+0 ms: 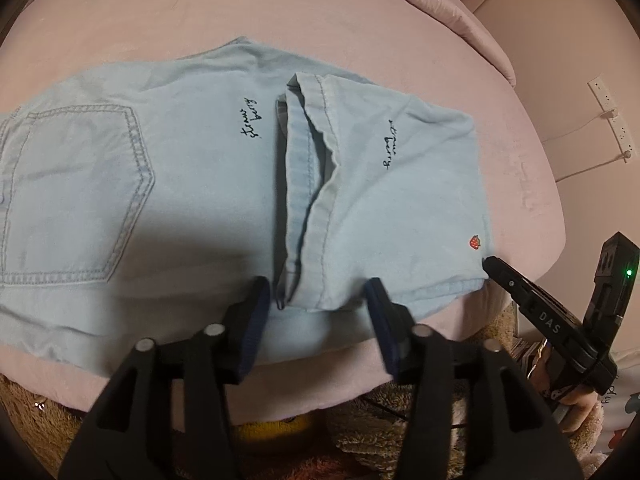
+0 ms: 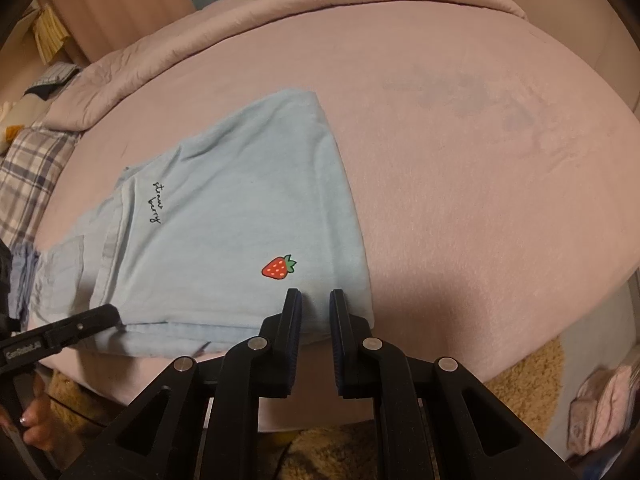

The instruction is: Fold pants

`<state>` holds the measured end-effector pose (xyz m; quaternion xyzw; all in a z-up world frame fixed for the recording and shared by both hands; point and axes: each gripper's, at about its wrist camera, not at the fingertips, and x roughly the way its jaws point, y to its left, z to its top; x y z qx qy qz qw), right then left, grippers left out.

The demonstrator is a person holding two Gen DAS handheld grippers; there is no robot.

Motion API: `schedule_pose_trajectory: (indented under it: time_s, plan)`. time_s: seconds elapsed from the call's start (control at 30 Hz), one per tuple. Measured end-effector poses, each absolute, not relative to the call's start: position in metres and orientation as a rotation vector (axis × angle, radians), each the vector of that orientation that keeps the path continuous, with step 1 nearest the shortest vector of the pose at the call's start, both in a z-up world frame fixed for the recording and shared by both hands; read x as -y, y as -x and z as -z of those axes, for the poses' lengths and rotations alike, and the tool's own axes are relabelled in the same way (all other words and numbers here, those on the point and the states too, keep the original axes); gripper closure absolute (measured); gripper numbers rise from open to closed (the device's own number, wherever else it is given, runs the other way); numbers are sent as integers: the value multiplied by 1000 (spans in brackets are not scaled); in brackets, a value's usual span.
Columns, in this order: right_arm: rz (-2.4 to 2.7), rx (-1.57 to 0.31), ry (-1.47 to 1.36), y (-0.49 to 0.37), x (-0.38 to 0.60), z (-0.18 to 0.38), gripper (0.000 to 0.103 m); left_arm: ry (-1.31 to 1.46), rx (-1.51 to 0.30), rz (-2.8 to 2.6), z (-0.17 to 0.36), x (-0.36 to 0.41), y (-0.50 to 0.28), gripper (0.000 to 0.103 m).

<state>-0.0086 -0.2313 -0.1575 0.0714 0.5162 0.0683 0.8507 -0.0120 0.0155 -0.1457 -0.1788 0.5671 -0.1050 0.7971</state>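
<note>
Lying on the pink bed [image 2: 460, 200], the pants [image 1: 200, 184] are already partly folded. The left claw [image 1: 316, 300] is standing spread over the hem, while the right claw [image 2: 315, 308] is pinching the near edge; further folding is remaining.

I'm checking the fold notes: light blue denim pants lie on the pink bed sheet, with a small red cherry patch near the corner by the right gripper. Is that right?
Not quite: the patch is a red strawberry with a green leaf top, not a cherry. The right wrist view shows it clearly, just beyond the right gripper. The rest holds: the light blue denim pants lie on the pink bed sheet.
</note>
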Motion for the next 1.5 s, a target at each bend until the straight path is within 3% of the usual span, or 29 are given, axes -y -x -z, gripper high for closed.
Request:
schedule_pose_trajectory:
  time_s: [0.1, 0.2, 0.27, 0.43, 0.57, 0.73, 1.17, 1.5]
  plan:
    - [-133, -1079, -131, 7, 228, 154, 90, 369, -1189, 206, 139, -19, 15, 35]
    - [-137, -1063, -116, 4, 226, 150, 80, 365, -1148, 184, 129, -26, 18, 28]
    - [-144, -1044, -116, 1, 223, 146, 61, 371, -1119, 168, 122, -31, 20, 24]
    - [-181, -974, -97, -5, 209, 128, 39, 380, -1004, 112, 95, -55, 25, 9]
    - [-213, -891, -64, -11, 195, 106, 23, 384, -915, 29, 80, -78, 33, 3]
    - [-256, -790, -47, -14, 174, 85, 12, 447, -876, -82, 75, -112, 41, 2]
    - [-360, -831, -53, -19, 129, 96, 10, 641, -842, -388, 95, -208, 83, 2]
    - [-397, -847, -72, -12, 120, 102, 10, 748, -888, -396, 118, -219, 94, 2]
